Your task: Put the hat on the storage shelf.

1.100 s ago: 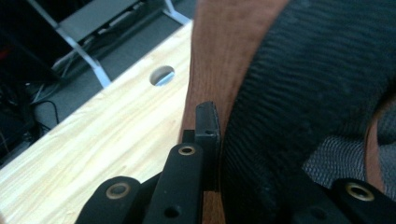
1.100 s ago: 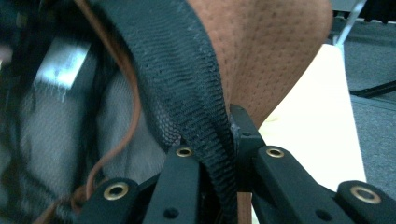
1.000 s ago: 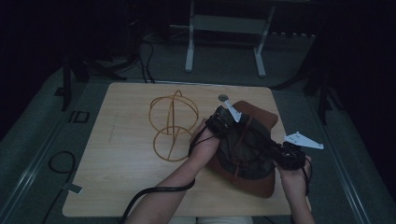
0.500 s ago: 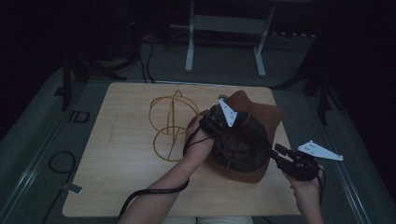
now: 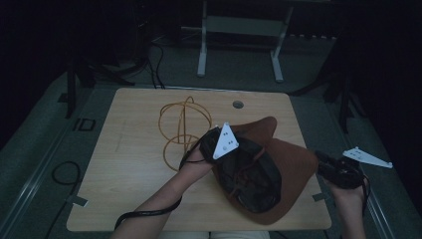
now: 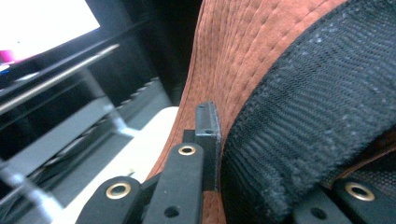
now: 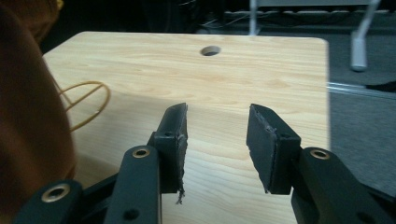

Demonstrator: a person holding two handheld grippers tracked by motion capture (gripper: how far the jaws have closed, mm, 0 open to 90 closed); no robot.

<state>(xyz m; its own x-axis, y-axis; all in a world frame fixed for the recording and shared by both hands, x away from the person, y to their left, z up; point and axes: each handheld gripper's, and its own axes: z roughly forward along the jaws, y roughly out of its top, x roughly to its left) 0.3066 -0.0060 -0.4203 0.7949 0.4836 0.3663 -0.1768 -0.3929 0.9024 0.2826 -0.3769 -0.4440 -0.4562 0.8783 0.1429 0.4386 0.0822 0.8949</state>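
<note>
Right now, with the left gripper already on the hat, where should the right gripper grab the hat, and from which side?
Take the brown brim at its right edge, coming in level from the right. The hat lies crown down, so the brim is a thin flap that points toward the right gripper, whose jaws have just been opening with nothing between them. The left gripper pinches the opposite rim, probably steadying it.

One brown hat (image 5: 283,164), one wire frame (image 5: 185,127), two tools, one table (image 5: 134,164).
</note>
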